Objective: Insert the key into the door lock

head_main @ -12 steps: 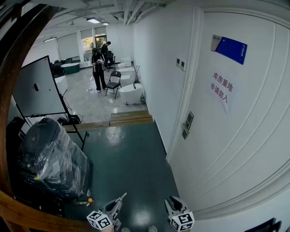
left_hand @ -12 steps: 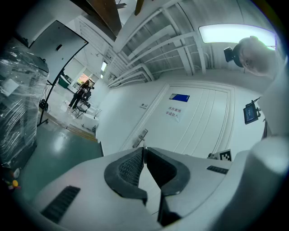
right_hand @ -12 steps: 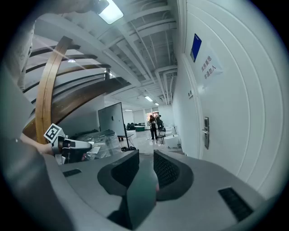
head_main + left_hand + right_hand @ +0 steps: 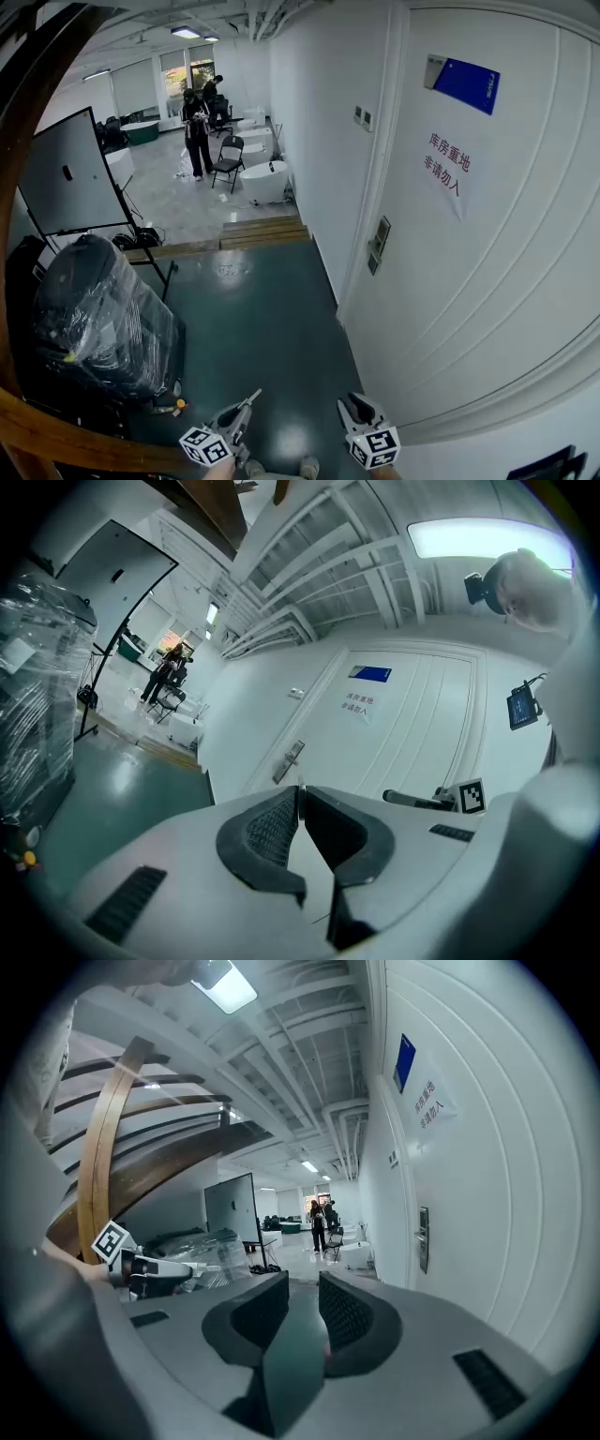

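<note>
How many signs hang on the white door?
2. A blue plaque high on the door, and a white paper notice with red characters just below it. Others could be hidden beyond the frame.

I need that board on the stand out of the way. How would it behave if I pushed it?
The board looks like a flat, framed panel, so probably stiff. It is broad and sits tilted on a thin stand, so a push high might tip or swing it. Whether it has wheels I cannot tell.
</note>
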### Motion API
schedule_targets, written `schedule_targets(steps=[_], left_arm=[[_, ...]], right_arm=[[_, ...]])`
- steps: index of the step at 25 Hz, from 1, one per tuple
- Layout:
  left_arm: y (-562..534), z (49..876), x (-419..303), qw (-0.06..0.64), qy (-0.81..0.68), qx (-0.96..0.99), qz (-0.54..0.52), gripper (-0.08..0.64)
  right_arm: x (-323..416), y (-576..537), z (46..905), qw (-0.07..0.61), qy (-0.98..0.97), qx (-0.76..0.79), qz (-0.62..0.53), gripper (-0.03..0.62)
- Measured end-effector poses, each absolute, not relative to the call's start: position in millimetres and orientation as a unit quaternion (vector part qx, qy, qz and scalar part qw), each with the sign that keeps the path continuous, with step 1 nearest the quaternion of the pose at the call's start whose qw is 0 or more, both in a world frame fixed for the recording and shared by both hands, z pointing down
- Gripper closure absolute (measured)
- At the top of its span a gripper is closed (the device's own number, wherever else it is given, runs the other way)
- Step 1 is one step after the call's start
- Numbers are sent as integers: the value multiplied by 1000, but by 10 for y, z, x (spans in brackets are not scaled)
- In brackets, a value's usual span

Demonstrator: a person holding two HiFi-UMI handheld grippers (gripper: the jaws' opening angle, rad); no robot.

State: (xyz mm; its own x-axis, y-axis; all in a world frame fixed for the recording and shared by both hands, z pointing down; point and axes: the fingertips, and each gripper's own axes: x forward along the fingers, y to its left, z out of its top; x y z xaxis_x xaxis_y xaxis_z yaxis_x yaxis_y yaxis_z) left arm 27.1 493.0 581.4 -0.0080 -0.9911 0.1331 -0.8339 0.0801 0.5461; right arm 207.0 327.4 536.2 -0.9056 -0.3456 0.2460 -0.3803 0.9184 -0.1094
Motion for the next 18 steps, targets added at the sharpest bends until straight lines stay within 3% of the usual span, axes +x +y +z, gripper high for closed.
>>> schedule_targets(steps=[18], left_arm=[[4463,5730,675,237,-682,676,-148,526]], right_arm=[[2266,2969,5364,97,-975,179,91,480]])
